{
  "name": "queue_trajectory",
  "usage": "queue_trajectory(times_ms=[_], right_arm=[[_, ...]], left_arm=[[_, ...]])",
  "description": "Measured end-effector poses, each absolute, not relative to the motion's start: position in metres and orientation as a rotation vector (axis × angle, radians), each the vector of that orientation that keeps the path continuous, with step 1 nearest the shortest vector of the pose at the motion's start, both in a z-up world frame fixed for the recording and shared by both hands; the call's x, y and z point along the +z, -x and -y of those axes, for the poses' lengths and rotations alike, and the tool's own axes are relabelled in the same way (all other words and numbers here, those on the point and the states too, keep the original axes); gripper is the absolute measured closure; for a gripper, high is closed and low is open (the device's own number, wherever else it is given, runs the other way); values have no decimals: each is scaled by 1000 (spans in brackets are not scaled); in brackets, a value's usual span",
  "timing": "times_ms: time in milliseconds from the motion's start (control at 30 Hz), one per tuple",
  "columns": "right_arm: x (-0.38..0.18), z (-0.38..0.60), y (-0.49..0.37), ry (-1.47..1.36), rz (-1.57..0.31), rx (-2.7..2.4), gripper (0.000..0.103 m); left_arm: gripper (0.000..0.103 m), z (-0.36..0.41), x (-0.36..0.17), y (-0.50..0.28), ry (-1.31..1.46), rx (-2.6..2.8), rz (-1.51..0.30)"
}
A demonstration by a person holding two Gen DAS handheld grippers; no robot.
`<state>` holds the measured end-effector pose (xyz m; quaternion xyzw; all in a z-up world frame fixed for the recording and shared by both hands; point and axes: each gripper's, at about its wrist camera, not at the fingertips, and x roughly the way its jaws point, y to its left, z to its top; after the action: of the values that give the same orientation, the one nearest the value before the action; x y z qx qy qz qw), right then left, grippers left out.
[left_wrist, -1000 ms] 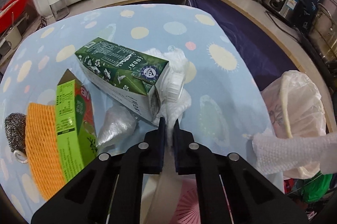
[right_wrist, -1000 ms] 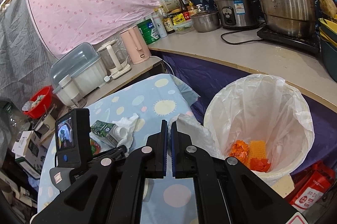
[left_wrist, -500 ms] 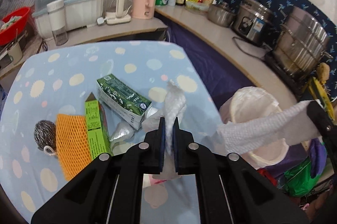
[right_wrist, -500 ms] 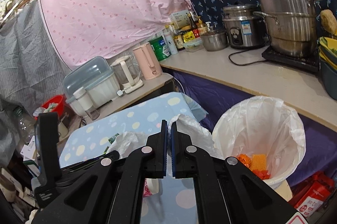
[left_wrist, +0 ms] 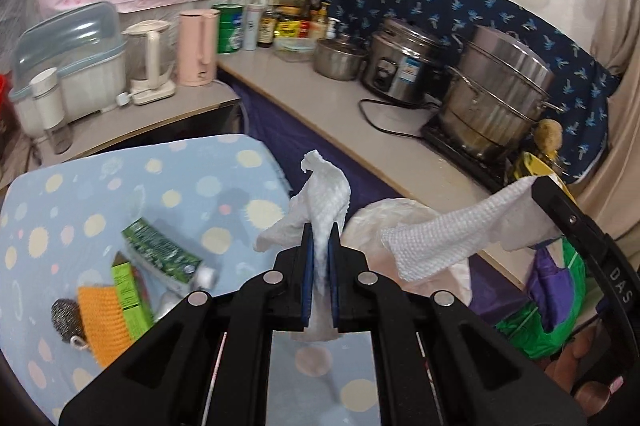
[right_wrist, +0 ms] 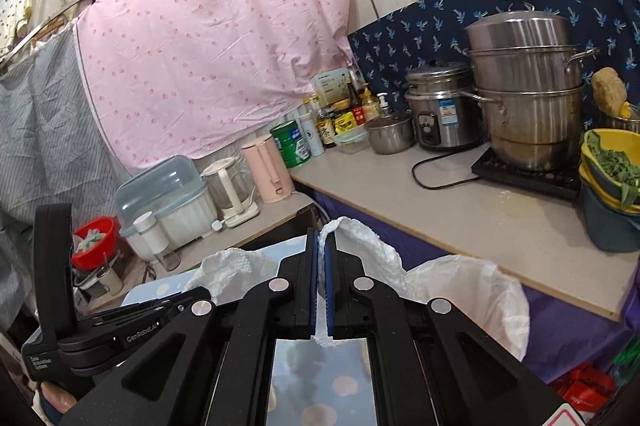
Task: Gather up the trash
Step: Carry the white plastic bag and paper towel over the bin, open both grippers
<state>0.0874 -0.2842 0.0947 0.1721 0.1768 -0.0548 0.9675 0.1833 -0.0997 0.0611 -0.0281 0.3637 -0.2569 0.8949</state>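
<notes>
My left gripper (left_wrist: 321, 230) is shut on a crumpled white paper towel (left_wrist: 326, 189) and holds it in the air above the table's right edge. My right gripper (right_wrist: 322, 238) is shut on a second white paper towel (right_wrist: 372, 246), which hangs over the near rim of the bin. This second towel (left_wrist: 440, 240) also shows in the left wrist view, stretched out from the right gripper (left_wrist: 540, 187). The white-bagged trash bin (right_wrist: 480, 286) stands below and between the two towels. On the table lie a dark green carton (left_wrist: 160, 258), a light green box (left_wrist: 128, 290), orange mesh (left_wrist: 102, 322) and a steel scourer (left_wrist: 66, 318).
The table wears a blue spotted cloth (left_wrist: 120, 185). A counter (right_wrist: 480, 218) behind the bin carries steel pots (right_wrist: 528, 97), a rice cooker (right_wrist: 440, 113), bottles and kettles (right_wrist: 266, 169). Green and purple bags (left_wrist: 552, 290) sit on the floor by the bin.
Both grippers have risen with their towels. The left towel has come up off the table beside the carton and now hangs clear; the table items lie farther below.
</notes>
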Motion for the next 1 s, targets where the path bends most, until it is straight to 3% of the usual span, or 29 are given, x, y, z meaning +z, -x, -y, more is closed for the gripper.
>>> queue_trajectory(times_ms=[233,533,733,800,867,1000], right_arm=[[86,330,-91,-350,-403,-189,100],[36,367,-105,-356,-515,-265,100],[8,380,-117,-348,-570,-299,94],[7,381,-117,-336,-569,-315,83],[9,383,-114,-338,-547,-329,64],[18,386,-110,-333,-522,-333,57]], left_arm=[[97,159,55,-182,30,-665,-790],[97,224,16,-178,-40,-751,-861],[96,246,-7,-183,-64,-770,-911],[83,247,-10,-183,-53,-764,-902],[68,246,-9,-182,-56,-740,-879],[53,245,-3,-181,-71,-711,-834]])
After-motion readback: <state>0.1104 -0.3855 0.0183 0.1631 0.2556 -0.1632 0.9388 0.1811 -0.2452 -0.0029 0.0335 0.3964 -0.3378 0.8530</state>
